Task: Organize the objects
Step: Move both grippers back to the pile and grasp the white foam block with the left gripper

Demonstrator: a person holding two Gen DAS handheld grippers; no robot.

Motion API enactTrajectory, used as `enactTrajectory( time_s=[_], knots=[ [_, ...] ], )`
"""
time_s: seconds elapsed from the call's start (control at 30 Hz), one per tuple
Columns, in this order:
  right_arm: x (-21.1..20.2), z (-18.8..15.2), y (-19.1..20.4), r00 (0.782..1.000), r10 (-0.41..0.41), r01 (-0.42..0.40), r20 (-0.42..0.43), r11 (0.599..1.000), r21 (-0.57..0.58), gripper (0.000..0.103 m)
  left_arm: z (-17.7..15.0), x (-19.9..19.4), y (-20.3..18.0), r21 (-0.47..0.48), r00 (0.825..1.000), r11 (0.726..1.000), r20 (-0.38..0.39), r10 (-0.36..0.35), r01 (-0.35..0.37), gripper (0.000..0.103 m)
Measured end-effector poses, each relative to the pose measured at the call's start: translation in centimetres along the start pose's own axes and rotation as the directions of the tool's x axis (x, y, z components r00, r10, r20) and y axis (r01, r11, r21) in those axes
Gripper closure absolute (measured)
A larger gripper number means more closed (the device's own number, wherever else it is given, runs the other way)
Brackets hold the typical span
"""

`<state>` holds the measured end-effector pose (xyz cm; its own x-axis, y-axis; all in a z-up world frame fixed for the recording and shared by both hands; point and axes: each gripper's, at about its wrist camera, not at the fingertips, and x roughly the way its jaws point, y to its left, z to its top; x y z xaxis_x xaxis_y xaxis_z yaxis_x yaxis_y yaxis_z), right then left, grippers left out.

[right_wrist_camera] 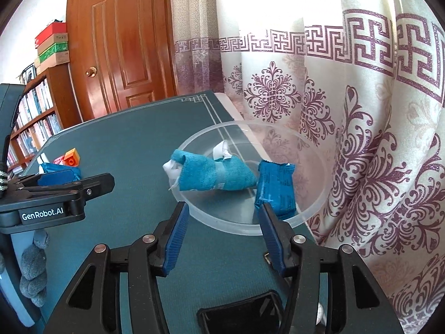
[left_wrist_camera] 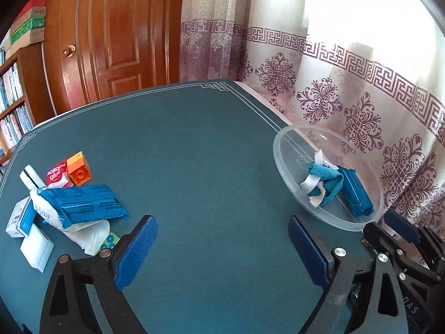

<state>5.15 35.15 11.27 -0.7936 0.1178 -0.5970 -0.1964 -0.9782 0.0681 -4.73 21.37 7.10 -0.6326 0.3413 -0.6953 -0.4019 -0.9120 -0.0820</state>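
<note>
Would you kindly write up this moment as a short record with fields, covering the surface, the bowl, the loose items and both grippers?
surface: blue-green table mat
bowl: clear plastic bowl near the curtain
in bowl: rolled teal cloth; blue packet
still loose: pile at the mat's far left, with a blue wipes pack, orange block, red glue pack and small white boxes
left gripper: open, nothing between the jaws
right gripper: open at the bowl's near rim, holding nothing
</note>
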Motion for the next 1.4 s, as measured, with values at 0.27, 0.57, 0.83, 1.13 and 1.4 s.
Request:
enactTrajectory(
  time_s=[0.27, 0.57, 0.83, 1.13, 1.4],
  knots=[
    [0.4, -0.7, 4.4, 0.997, 0.076, -0.077, -0.034, 0.996, -0.033, 0.043, -1.6, -2.0, 5.3, -0.074, 0.998, 0.996, 0.009, 0.059, -0.059, 0.002],
    [1.6, -1.6, 9.6, 0.984, 0.152, -0.159, -0.091, 0.984, -0.078, 0.041, -4.1, -3.2, 12.7, -0.155, 0.985, 0.972, -0.012, 0.175, -0.175, 0.001],
    [3.1, -2.4, 13.1, 0.970, 0.193, -0.211, -0.148, 0.971, -0.114, 0.040, -5.7, -3.4, 18.7, -0.217, 0.964, 0.939, -0.053, 0.262, -0.268, 0.001],
    [4.3, -2.8, 15.0, 0.959, 0.212, -0.239, -0.186, 0.962, -0.136, 0.039, -6.2, -2.3, 21.6, -0.249, 0.952, 0.919, -0.090, 0.293, -0.306, 0.001],
    [5.1, -2.9, 15.7, 0.954, 0.220, -0.250, -0.206, 0.959, -0.136, 0.038, -5.6, -0.7, 21.8, -0.225, 0.948, 0.922, -0.101, 0.301, -0.317, 0.001]
  ],
)
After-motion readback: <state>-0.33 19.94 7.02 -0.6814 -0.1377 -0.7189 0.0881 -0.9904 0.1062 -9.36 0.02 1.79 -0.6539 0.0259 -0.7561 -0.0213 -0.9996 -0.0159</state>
